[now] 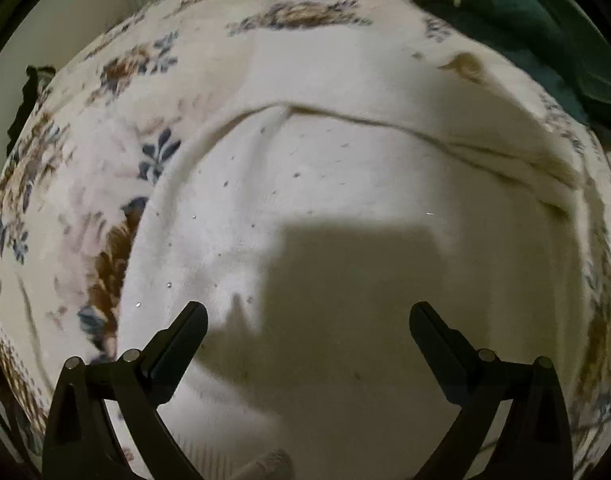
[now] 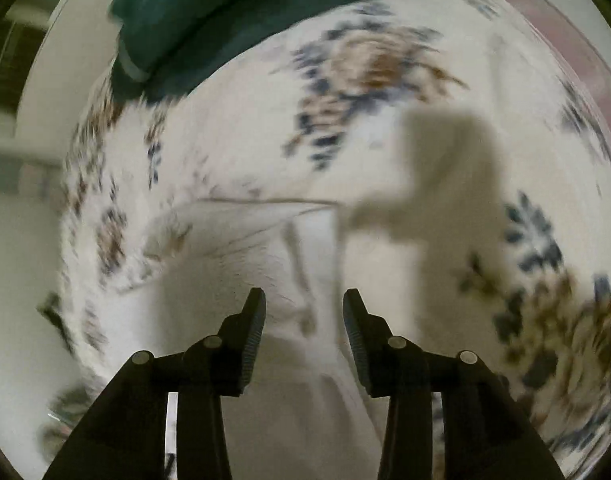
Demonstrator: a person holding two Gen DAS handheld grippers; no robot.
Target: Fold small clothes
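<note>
**White garment spread on floral bedcover; both grippers parted above it**

Left wrist view: A white garment is seen laid out on a floral bedcover printed with blue and brown sprigs. A folded edge or seam is noted running across the upper part of the cloth, with bunched folds at its right end. Small dark specks are scattered over the fabric. The left gripper is held over the garment with its jaws spread wide and nothing between them; its square shadow is cast on the cloth just ahead. A dark green garment is seen lying at the far right edge of the bedcover, with a pale tag or stripe on it; no writing can be read there.

Right wrist view: The picture is smeared by motion blur. The right gripper is seen with its jaws partly parted, ribbed pads facing each other, and no cloth pinched between them. The white garment lies directly below and ahead of the fingertips, a straight edge visible across it. The floral bedcover is seen beyond, and the dark green garment at the upper left, apart from the white one. A gripper-shaped shadow falls on the bedcover to the right.

No brand, label or legible text is found in either view.
</note>
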